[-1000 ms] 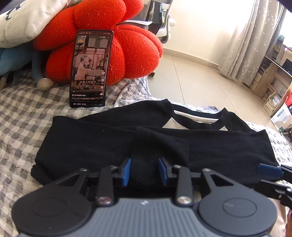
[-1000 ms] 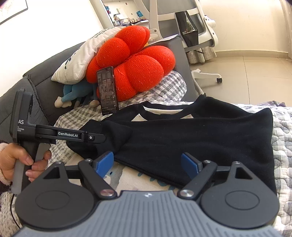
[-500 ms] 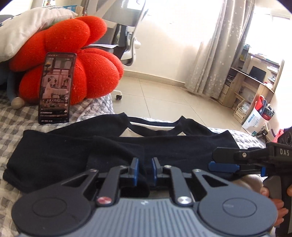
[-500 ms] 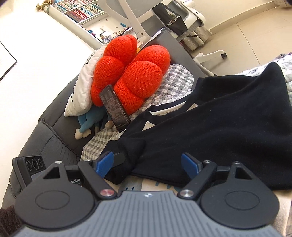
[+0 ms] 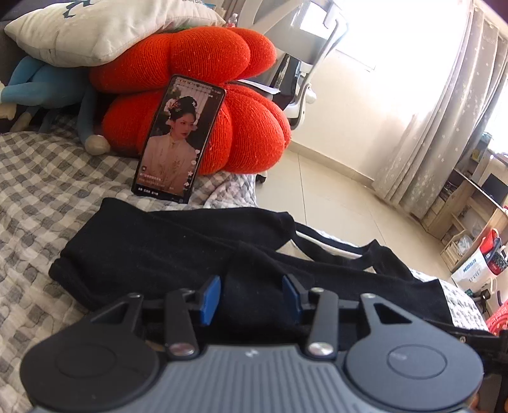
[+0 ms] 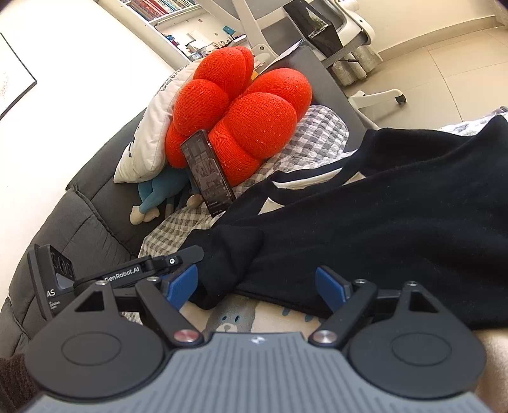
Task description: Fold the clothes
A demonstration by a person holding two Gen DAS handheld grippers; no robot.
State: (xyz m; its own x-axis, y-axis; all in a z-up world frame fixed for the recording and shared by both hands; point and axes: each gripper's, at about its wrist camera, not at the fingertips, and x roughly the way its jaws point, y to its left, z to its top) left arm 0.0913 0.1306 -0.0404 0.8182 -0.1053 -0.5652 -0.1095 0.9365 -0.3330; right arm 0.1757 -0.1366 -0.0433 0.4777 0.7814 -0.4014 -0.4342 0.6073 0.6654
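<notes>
Black sweatshirt [image 5: 197, 254] spread flat across the checked blanket [image 5: 41, 190], just in front of the phone [image 5: 179, 139] propped against the red pumpkin cushion [image 5: 203, 95]; taken as the landmark for everything here. Off the sweatshirt's left end, only bare blanket, with a blue plush toy [image 5: 47, 85] and a white pillow [image 5: 104, 28] further back. At the sweatshirt's near left part, left gripper [image 5: 250, 297] with jaws opening, a folded-over sleeve end lying between the blue pads [image 5: 208, 300] but no longer pinched, so likely just laid down. In the right wrist view, that same sleeve end [image 6: 231, 254] bunched into a soft lump on top of the body, its tip hanging just over the near hem. Further right along the near hem, right gripper [image 6: 257, 289] spread wide and empty, hovering beside the hem above a patch of printed sheet [image 6: 235, 317], gripping nothing. Beyond the sweatshirt's far right edge, open tiled floor [image 5: 317, 197] and curtains [image 5: 438, 127]. Handling, as a judgement: light, thick, limp knit, no stiffness to hold a crease, prone to sagging and dragging folded layers along if lifted from a single point; not slippery against the blanket, not fragile. Best taken at doubled edges, meaning the hem corners or the shoulder seams either side of the striped collar [image 5: 327, 241], one gripper to each, pinching through all layers so the tucked sleeve rides along rather than sliding out
</notes>
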